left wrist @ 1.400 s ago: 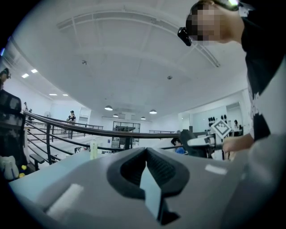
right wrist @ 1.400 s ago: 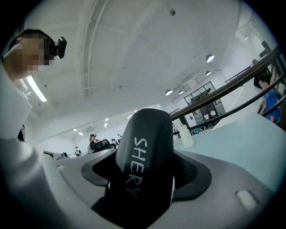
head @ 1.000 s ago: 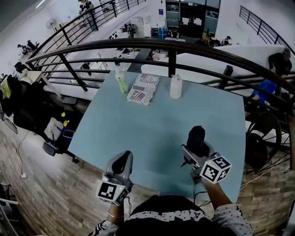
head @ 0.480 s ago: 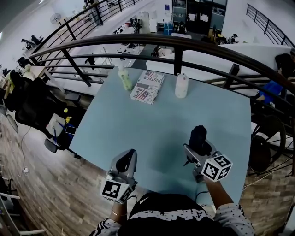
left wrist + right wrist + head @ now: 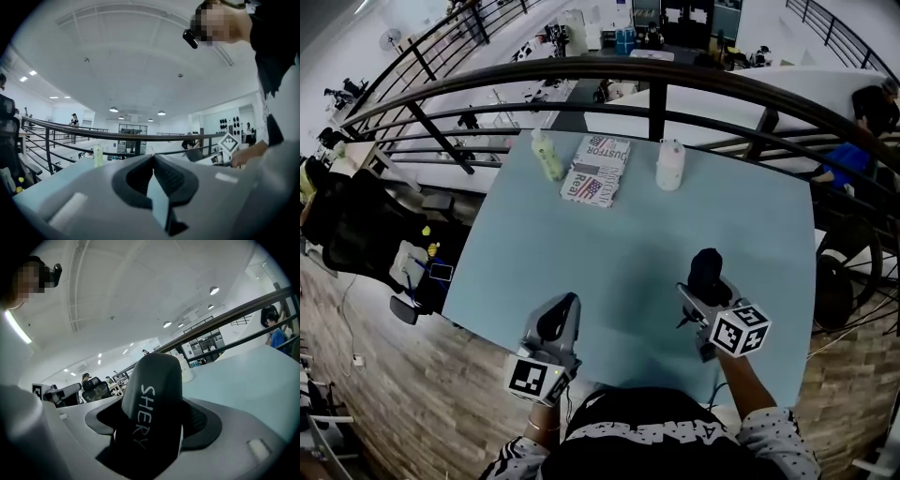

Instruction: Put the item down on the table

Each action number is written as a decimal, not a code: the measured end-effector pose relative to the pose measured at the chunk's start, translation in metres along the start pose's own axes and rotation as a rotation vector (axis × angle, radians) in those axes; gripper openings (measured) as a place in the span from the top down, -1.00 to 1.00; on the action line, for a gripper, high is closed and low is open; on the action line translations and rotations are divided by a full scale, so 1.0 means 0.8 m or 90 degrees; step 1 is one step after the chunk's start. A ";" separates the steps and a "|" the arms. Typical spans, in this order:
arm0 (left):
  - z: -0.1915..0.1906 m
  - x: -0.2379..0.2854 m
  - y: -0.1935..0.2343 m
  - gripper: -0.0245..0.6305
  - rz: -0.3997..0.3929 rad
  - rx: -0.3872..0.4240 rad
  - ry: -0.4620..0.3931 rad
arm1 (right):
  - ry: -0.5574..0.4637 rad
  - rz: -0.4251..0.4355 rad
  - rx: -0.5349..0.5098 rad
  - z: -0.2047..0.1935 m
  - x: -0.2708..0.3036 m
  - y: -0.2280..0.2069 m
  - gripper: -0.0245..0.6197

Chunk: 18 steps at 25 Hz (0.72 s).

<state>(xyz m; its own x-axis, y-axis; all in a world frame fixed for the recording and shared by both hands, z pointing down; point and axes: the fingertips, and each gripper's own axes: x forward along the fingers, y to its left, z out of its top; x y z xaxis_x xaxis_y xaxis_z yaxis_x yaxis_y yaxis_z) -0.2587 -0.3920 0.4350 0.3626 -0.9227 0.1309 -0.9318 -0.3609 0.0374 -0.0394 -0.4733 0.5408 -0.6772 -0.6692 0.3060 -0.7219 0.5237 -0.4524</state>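
Observation:
A black case (image 5: 152,408) printed "SHERY" stands between the jaws of my right gripper (image 5: 154,427), which is shut on it. In the head view the black case (image 5: 705,272) sticks up out of the right gripper (image 5: 710,292), held over the light blue table (image 5: 628,234) near its front right. My left gripper (image 5: 555,323) hovers at the table's front edge; its jaws meet with nothing between them (image 5: 153,180).
At the table's far side stand a green bottle (image 5: 546,156), a printed box (image 5: 595,170) and a white jar (image 5: 669,164). A dark railing (image 5: 656,70) runs round the far edge. The floor drops away on the left.
Both grippers have hardly moved; the head view has shifted slightly, and the black case stays in the right gripper.

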 end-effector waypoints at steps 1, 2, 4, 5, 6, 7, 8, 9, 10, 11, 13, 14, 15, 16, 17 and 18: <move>-0.001 0.003 0.003 0.93 -0.004 0.000 0.002 | 0.003 -0.006 0.002 -0.003 0.003 -0.002 -0.24; -0.002 0.005 0.007 0.93 -0.008 -0.001 0.004 | 0.005 -0.012 0.003 -0.005 0.006 -0.004 -0.24; -0.005 0.010 0.014 0.93 -0.016 -0.003 0.004 | 0.012 -0.022 0.005 -0.011 0.014 -0.007 -0.24; -0.007 0.011 0.016 0.93 -0.020 -0.004 0.005 | 0.017 -0.026 0.004 -0.015 0.018 -0.008 -0.24; -0.009 0.013 0.017 0.93 -0.023 -0.004 0.005 | 0.022 -0.028 0.002 -0.018 0.021 -0.009 -0.24; -0.011 0.015 0.019 0.93 -0.026 -0.005 0.006 | 0.026 -0.030 0.000 -0.022 0.024 -0.010 -0.24; -0.013 0.017 0.021 0.93 -0.029 -0.006 0.007 | 0.030 -0.032 -0.002 -0.024 0.027 -0.011 -0.24; -0.014 0.018 0.023 0.93 -0.031 -0.008 0.008 | 0.034 -0.035 -0.003 -0.026 0.031 -0.013 -0.24; -0.015 0.020 0.025 0.93 -0.033 -0.010 0.009 | 0.038 -0.039 -0.004 -0.028 0.034 -0.014 -0.24; -0.016 0.022 0.027 0.93 -0.035 -0.012 0.010 | 0.043 -0.043 -0.005 -0.030 0.037 -0.016 -0.24; -0.017 0.023 0.032 0.93 -0.038 -0.014 0.010 | 0.055 -0.052 -0.014 -0.035 0.044 -0.019 -0.24; -0.018 0.024 0.035 0.93 -0.038 -0.014 0.010 | 0.062 -0.057 -0.018 -0.039 0.047 -0.020 -0.24; -0.018 0.023 0.037 0.93 -0.038 -0.015 0.010 | 0.069 -0.061 -0.021 -0.043 0.050 -0.022 -0.24; -0.018 0.023 0.039 0.93 -0.038 -0.015 0.010 | 0.076 -0.066 -0.023 -0.047 0.053 -0.024 -0.24; -0.018 0.023 0.042 0.93 -0.038 -0.016 0.009 | 0.083 -0.072 -0.024 -0.051 0.056 -0.026 -0.24; -0.018 0.022 0.045 0.93 -0.038 -0.017 0.008 | 0.091 -0.078 -0.025 -0.056 0.059 -0.028 -0.24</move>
<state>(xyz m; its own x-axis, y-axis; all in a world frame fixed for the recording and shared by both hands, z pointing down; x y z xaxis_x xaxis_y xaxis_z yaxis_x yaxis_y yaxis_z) -0.2856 -0.4193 0.4528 0.4170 -0.8980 0.1408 -0.9089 -0.4108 0.0718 -0.0610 -0.4929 0.6028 -0.5958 -0.6490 0.4731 -0.8029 0.4655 -0.3725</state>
